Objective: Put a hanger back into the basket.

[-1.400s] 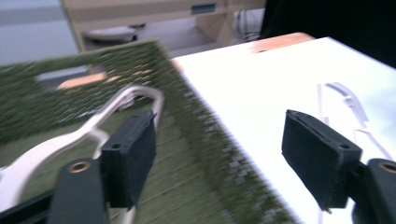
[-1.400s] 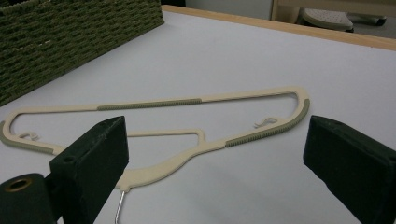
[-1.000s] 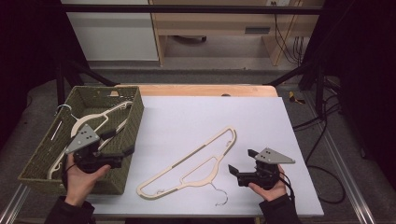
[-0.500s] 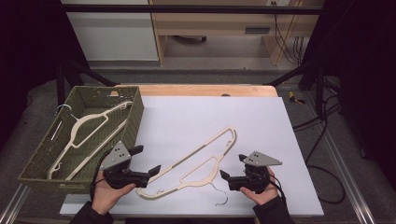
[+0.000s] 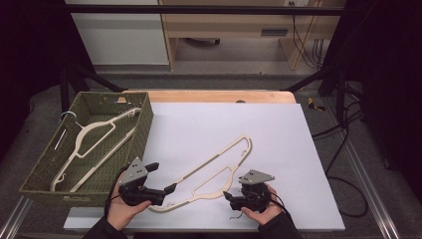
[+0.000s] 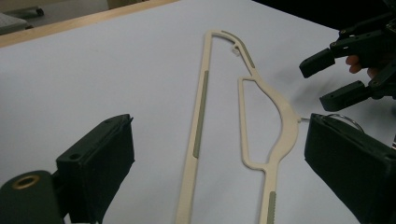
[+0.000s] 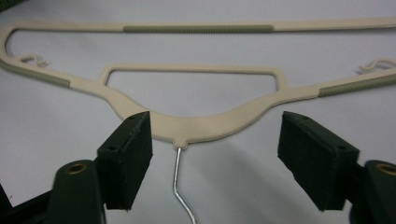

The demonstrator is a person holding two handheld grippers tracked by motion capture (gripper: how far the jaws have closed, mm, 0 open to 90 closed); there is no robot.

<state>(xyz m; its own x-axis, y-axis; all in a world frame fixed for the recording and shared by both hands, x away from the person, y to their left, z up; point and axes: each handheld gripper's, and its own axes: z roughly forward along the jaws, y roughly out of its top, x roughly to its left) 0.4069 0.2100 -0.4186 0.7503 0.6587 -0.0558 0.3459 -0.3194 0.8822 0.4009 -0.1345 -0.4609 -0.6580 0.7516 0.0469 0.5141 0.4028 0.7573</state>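
The clothes hanger is cream with ribbed olive-grey grip strips and a silver wire hook. The woven basket is olive green; the worktop is white.

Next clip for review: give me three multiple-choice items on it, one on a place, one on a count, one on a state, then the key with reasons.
1. Where does the hanger nearest the grippers lie?
A. in the basket
B. on the white tabletop
C. on the floor

2. How many hangers are there?
A. one
B. two
C. four

3. How stand the right gripper's jaws?
A. apart, astride the wire hook
B. clamped on the basket rim
C. shut on nothing

Key: B, the cream hanger lies flat on the tabletop; B, a second hanger lies in the woven basket; A, the right gripper pads stand clear of the hook.
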